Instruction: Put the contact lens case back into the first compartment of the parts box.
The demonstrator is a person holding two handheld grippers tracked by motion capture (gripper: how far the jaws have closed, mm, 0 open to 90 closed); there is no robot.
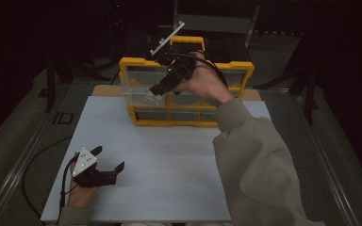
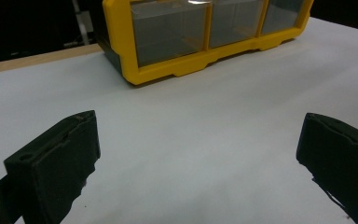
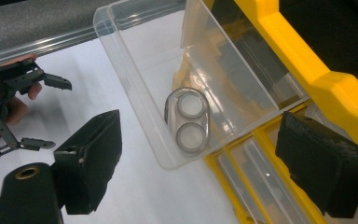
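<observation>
A yellow drawer organizer (image 1: 186, 120) stands at the back of the white table (image 1: 169, 165). Its upper-left clear drawer (image 1: 139, 84) is pulled out. In the right gripper view the drawer (image 3: 140, 70) holds a small clear piece with two round rings (image 3: 189, 120). My right gripper (image 1: 156, 90) hovers over that drawer, open, its jaws wide apart above the piece (image 3: 199, 128) and touching nothing. My left gripper (image 1: 109, 158) rests low at the table's front left, open and holding nothing (image 2: 198, 119), facing the organizer (image 2: 186, 67).
The organizer's lower row of clear drawers (image 2: 168, 32) is pushed in. A wooden strip (image 2: 32, 60) edges the table behind the white sheet. The left gripper (image 3: 60, 114) also appears far off in the right gripper view. Dark floor surrounds the table.
</observation>
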